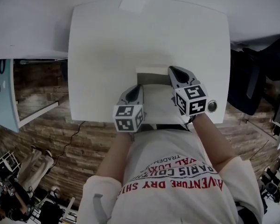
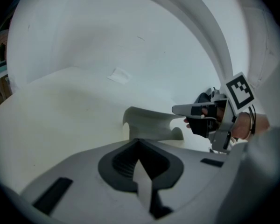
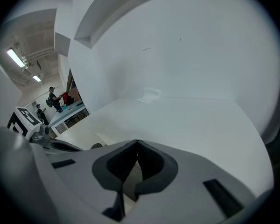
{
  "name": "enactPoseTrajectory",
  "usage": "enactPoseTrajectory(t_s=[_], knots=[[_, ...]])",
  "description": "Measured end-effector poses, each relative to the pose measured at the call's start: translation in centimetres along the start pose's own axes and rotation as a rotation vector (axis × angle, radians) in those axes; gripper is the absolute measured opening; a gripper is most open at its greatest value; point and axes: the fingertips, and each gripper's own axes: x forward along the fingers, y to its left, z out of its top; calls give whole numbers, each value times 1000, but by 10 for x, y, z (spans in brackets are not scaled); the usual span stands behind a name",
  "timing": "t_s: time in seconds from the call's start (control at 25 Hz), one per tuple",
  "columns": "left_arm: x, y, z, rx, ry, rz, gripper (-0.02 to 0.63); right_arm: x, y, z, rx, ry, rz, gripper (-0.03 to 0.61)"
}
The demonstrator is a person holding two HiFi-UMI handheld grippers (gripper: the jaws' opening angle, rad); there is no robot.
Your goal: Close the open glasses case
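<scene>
Glasses case (image 1: 150, 74): open, on white table (image 1: 107, 41).
Left gripper (image 2: 139, 142): jaws together, empty.
Right gripper (image 3: 137, 143): jaws together, empty, just beside case.

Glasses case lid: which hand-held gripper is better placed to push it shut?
Right. The right hand-held gripper reaches the top corner of the raised lid; the left hand-held gripper sits short of it, on the near side.

One glasses case (image 1: 151, 74), two grippers (image 1: 139, 87) (image 1: 171, 70), one table (image 1: 107, 41), one paper slip (image 1: 135, 1).
</scene>
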Motion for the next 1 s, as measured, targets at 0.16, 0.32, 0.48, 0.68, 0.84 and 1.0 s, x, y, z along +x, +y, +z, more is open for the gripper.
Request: enactPoseTrajectory(t_s=[0.16, 0.32, 0.48, 0.68, 0.84, 1.0], knots=[[-1, 0, 0, 15, 5, -10, -2, -5, 6, -9, 5, 11, 6, 12], [0, -1, -3, 8, 25, -25, -2, -8, 10, -18, 21, 19, -3, 12], [0, -1, -3, 12, 29, -38, -2, -11, 12, -24, 22, 20, -20, 12], [-2, -1, -1, 7, 28, -55, -2, -16, 17, -34, 28, 18, -35, 12], [-4, 2, -2, -11, 42, -65, -2, -17, 21, -44, 48, 18, -42, 12], [-6, -1, -8, -24, 64, -69, -2, -17, 21, -52, 51, 36, -53, 12]])
